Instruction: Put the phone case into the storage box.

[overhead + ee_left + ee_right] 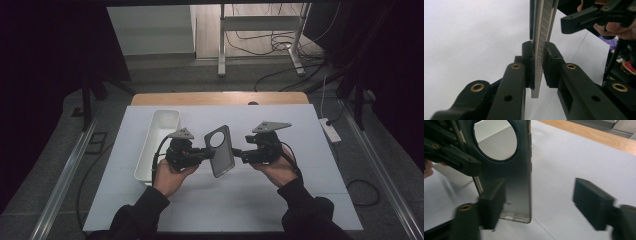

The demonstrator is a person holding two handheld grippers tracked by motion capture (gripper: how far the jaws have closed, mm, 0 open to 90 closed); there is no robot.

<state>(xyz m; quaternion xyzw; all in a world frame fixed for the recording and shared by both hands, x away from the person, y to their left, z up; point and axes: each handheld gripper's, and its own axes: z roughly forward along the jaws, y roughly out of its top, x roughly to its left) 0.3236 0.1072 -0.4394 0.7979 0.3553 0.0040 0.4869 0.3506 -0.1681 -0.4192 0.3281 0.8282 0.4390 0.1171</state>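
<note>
Case: we saw it held above the mat, between the two grippers, standing on edge, long axis near upright, round cutout at the top.
Edges: tray lay just left; we found bare mat ahead and right.
Left gripper: level, pointing right, pinching the case's side edge.
Right gripper: level, pointing left, jaws spread, not pressing the case.

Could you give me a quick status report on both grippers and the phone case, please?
Left gripper shut on phone case, held upright above the white mat. Right gripper open, jaws either side of the case edge. White tray off to the left, not obstructing.
</note>
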